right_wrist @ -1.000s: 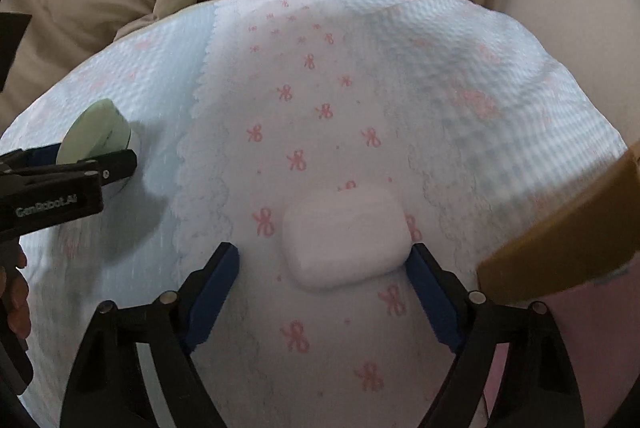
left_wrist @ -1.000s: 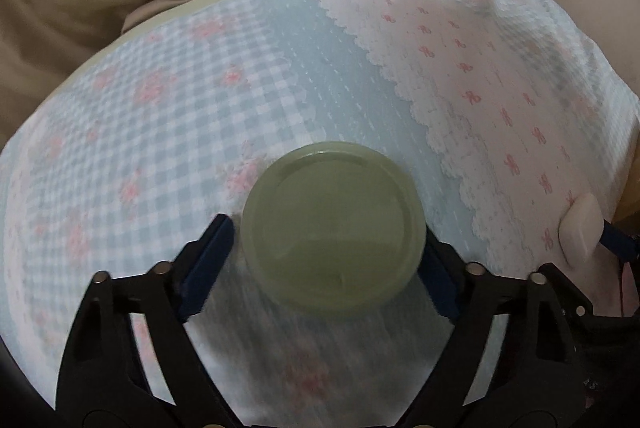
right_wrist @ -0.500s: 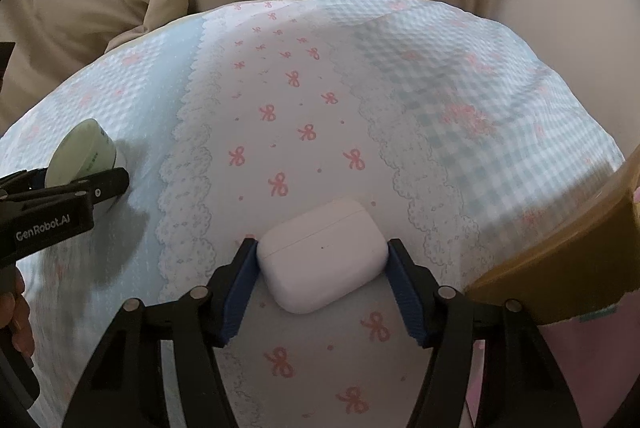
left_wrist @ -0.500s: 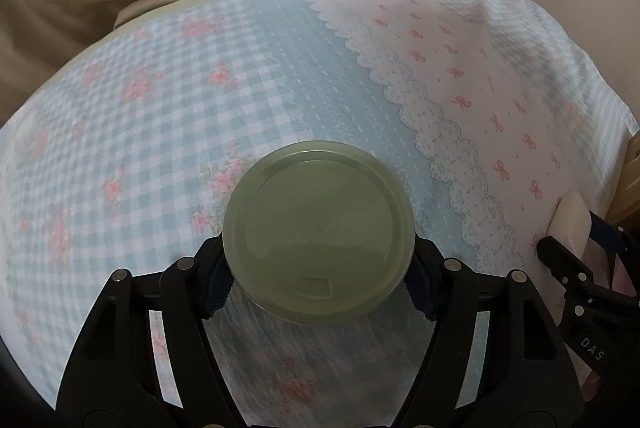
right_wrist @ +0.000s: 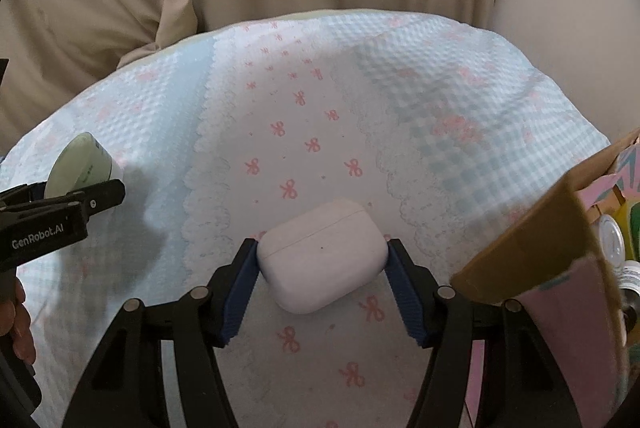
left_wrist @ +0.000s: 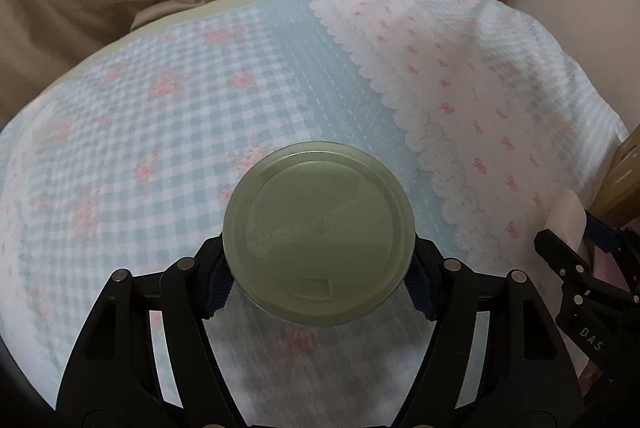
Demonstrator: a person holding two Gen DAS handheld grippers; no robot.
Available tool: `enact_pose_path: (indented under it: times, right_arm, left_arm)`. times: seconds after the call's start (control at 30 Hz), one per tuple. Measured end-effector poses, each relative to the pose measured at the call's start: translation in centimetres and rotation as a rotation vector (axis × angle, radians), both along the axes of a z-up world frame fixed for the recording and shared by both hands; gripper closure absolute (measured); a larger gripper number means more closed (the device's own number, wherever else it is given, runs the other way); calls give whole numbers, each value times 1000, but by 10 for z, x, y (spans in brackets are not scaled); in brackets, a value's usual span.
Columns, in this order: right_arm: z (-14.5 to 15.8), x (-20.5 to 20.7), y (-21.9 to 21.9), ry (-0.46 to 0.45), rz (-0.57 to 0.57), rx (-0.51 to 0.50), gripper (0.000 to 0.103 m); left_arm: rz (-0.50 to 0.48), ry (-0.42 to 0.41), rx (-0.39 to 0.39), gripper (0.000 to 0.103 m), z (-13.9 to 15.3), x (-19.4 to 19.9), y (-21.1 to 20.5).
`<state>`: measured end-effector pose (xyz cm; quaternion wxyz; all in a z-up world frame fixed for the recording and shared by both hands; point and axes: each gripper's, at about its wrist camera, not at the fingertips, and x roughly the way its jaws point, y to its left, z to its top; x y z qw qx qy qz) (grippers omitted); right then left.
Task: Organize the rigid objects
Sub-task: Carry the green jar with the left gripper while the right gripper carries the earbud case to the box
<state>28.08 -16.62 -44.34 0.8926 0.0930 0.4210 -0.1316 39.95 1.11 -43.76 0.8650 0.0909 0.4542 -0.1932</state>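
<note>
My left gripper (left_wrist: 318, 286) is shut on a round jar with a pale green lid (left_wrist: 319, 232), held above the patterned cloth (left_wrist: 160, 131). The jar also shows at the left of the right wrist view (right_wrist: 80, 165). My right gripper (right_wrist: 322, 286) is shut on a white earbud case (right_wrist: 323, 254), its blue pads pressing both ends, lifted over the bow-print part of the cloth (right_wrist: 304, 131). The case shows at the right edge of the left wrist view (left_wrist: 566, 218).
A cardboard box (right_wrist: 532, 252) with pink lining holds several small items (right_wrist: 612, 240) at the right. Beige bedding (right_wrist: 100, 7) lies beyond the cloth's far edge. A hand (right_wrist: 18, 324) holds the left gripper.
Both grippers closed from open: the left on the green-lidded jar, the right on the white case. Both objects now sit higher and nearer the cameras.
</note>
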Motion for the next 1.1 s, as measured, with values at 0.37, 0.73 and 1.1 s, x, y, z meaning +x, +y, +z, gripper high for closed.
enact_pose_path:
  times: [0.37, 0.73, 1.1]
  right_arm:
    - [75, -41, 8, -117, 0, -9, 44]
    - [200, -124, -16, -168, -30, -15, 44]
    - [259, -201, -91, -142, -69, -44, 44]
  left_arm:
    - [-8, -52, -38, 35, 75, -54, 14]
    - [-75, -79, -76, 35, 194, -135, -2]
    - [-107, -50, -117, 35, 251, -211, -67]
